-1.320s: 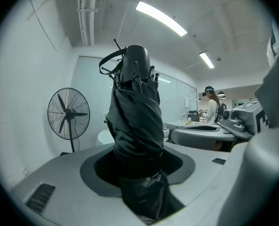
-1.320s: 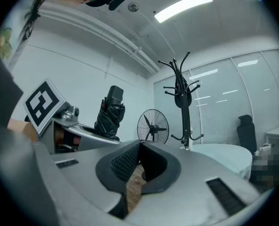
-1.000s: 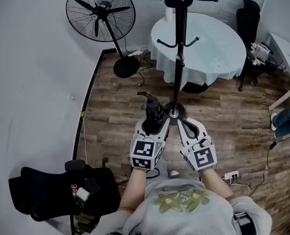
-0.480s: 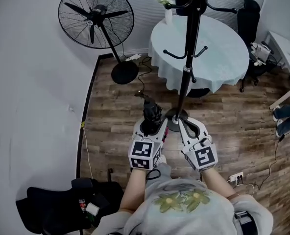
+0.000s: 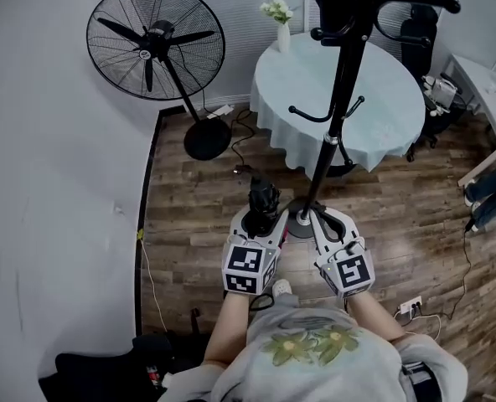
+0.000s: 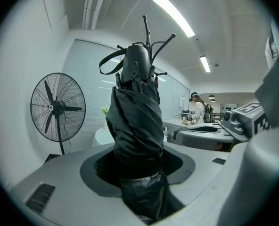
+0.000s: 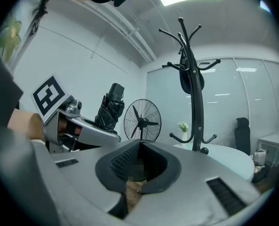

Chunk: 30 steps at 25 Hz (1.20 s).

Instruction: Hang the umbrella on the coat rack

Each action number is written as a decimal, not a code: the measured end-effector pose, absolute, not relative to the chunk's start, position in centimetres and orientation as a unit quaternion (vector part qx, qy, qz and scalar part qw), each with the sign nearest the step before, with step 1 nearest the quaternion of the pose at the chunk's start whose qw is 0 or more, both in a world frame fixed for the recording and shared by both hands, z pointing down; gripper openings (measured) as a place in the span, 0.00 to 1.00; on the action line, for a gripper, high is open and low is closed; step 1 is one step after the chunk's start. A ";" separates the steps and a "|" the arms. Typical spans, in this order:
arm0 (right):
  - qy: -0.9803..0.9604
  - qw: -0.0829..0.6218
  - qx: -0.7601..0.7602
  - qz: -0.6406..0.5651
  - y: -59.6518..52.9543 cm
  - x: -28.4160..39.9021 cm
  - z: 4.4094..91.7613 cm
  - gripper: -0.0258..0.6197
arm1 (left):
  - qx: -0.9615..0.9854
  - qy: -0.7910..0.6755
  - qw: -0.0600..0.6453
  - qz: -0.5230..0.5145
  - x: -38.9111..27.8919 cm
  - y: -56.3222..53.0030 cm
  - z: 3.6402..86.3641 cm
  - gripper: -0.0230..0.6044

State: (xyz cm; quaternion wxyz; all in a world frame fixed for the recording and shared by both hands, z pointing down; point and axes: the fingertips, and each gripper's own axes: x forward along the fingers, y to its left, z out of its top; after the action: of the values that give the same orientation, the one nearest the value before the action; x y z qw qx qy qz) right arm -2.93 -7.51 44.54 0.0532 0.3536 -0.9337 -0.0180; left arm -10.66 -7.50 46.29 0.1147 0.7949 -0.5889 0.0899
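Left claw (image 5: 260, 224), topped by square-marker cube (image 5: 246, 266), clamps black umbrella (image 6: 135, 121)

Office: glass partition walls (image 7: 257, 102), ceiling strip lights (image 6: 173, 21), white desk (image 5: 472, 78), swivel chair (image 5: 417, 48).

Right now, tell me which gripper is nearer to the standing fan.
Left. The left gripper, shut on the folded umbrella, is on the fan's side; the right gripper sits beyond it, by the coat rack.
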 end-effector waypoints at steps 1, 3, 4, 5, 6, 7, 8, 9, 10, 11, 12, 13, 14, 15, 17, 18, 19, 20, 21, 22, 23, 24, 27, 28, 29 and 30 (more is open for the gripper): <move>-0.932 0.056 0.358 -0.017 -8.0 -3.2 44.8 0.05 | 0.797 -0.586 0.116 0.091 -11.1 -7.9 46.4 0.39; -0.928 0.058 0.367 -0.016 -8.6 -3.8 44.9 0.05 | 0.802 -0.579 0.116 0.092 -11.7 -8.7 46.6 0.39; -0.927 0.059 0.371 -0.016 -8.8 -3.9 44.9 0.05 | 0.805 -0.575 0.115 0.093 -11.9 -8.9 46.6 0.39; -0.925 0.060 0.376 -0.017 -8.9 -4.0 45.0 0.05 | 0.809 -0.570 0.112 0.093 -11.9 -9.2 46.6 0.39; -0.922 0.062 0.381 -0.017 -9.1 -3.9 45.2 0.05 | 0.813 -0.565 0.109 0.092 -12.0 -9.5 46.5 0.39; -0.920 0.066 0.386 -0.017 -9.3 -3.8 45.5 0.05 | 0.817 -0.560 0.106 0.092 -11.9 -9.8 46.5 0.39; -0.917 0.071 0.391 -0.017 -9.4 -3.6 45.9 0.05 | 0.820 -0.555 0.103 0.092 -11.8 -10.1 46.3 0.39; -0.915 0.076 0.396 -0.016 -9.5 -3.3 46.2 0.05 | 0.824 -0.550 0.099 0.092 -11.7 -10.3 46.1 0.39; -0.913 0.079 0.399 -0.016 -9.6 -3.1 46.3 0.05 | 0.828 -0.545 0.094 0.091 -11.4 -10.5 45.9 0.39; -0.912 0.079 0.402 -0.016 -9.6 -2.9 46.2 0.05 | 0.832 -0.540 0.088 0.091 -11.2 -10.6 45.5 0.39; -0.911 0.077 0.405 -0.018 -9.7 -2.8 46.0 0.05 | 0.837 -0.534 0.081 0.091 -11.1 -10.8 45.2 0.39; -0.910 0.075 0.407 -0.020 -9.8 -2.7 45.8 0.05 | 0.840 -0.530 0.074 0.091 -10.9 -10.9 44.8 0.39; -0.909 0.074 0.411 -0.021 -9.9 -2.5 45.7 0.05 | 0.843 -0.526 0.069 0.090 -10.8 -11.1 44.5 0.39; -0.907 0.073 0.414 -0.022 -10.1 -2.4 45.7 0.05 | 0.845 -0.524 0.065 0.089 -10.7 -11.4 44.2 0.39; -0.906 0.070 0.417 -0.023 -10.4 -2.1 45.5 0.05 | 0.847 -0.521 0.061 0.089 -10.5 -11.8 43.8 0.39; -0.906 0.068 0.417 -0.024 -10.6 -2.1 45.5 0.05 | 0.848 -0.519 0.058 0.087 -10.4 -11.9 43.5 0.39; -0.906 0.067 0.417 -0.025 -10.7 -2.1 45.4 0.05 | 0.850 -0.517 0.056 0.086 -10.2 -12.0 43.2 0.39; -0.906 0.065 0.417 -0.027 -10.8 -2.1 45.3 0.05 | 0.852 -0.514 0.053 0.085 -10.0 -12.1 42.8 0.39; -0.906 0.064 0.417 -0.029 -10.9 -2.0 45.2 0.05 | 0.854 -0.512 0.050 0.084 -9.7 -12.3 42.4 0.39; -0.906 0.063 0.417 -0.030 -11.1 -2.0 45.1 0.05 | 0.855 -0.509 0.046 0.082 -9.5 -12.4 42.0 0.39; -0.906 0.063 0.417 -0.031 -11.4 -1.9 45.1 0.05 | 0.857 -0.507 0.042 0.081 -9.3 -12.6 41.6 0.39; -0.906 0.061 0.417 -0.032 -11.7 -1.8 45.1 0.05 | 0.859 -0.504 0.038 0.081 -9.0 -12.8 41.2 0.39; -0.907 0.052 0.417 -0.036 -12.6 -1.9 44.7 0.05 | 0.864 -0.495 0.024 0.082 -8.4 -13.4 39.9 0.39; -0.907 0.047 0.418 -0.037 -12.9 -2.0 44.4 0.05 | 0.866 -0.492 0.019 0.082 -8.3 -13.7 39.4 0.39; -0.906 0.041 0.419 -0.039 -13.2 -2.0 44.2 0.05 | 0.869 -0.488 0.015 0.081 -8.1 -14.0 39.0 0.39; -0.906 0.036 0.421 -0.040 -13.6 -1.9 44.1 0.05 | 0.871 -0.484 0.010 0.080 -7.9 -14.3 38.6 0.39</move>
State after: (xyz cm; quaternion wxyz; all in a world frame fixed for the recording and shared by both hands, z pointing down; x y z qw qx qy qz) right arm -1.90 -13.57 44.10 0.0360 0.4205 -0.9057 -0.0398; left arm -7.87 -14.33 38.58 0.0102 0.8710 -0.4845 0.0805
